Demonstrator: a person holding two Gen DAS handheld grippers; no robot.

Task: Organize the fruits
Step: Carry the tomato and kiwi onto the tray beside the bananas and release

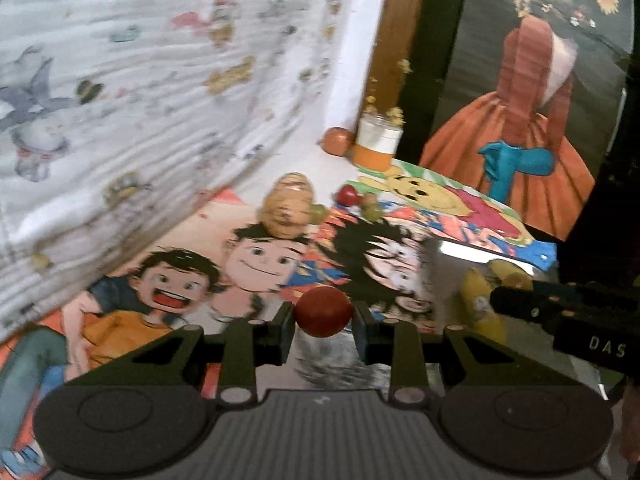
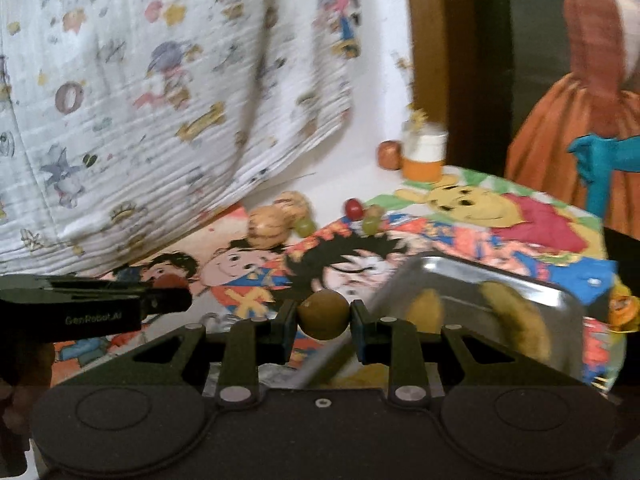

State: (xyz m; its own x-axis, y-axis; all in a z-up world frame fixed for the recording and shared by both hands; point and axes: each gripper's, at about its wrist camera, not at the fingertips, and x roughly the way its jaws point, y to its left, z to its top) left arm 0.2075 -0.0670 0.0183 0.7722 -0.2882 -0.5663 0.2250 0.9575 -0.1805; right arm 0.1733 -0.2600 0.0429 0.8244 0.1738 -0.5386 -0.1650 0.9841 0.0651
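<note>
Both wrist views look forward and slightly down along their fingers, low and close over the desk point(image 1: 440, 208), side by side, sharing the metal tray point(image 2: 500, 280) and hanging cloth point(image 1: 140, 100).

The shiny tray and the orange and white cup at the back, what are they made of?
The tray looks like bare metal, probably steel: it is silvery, and mirrors the yellow fruit lying in it. The cup looks like matte plastic or paper, plain orange below and white above with no shine; it is too blurred to tell which.
</note>
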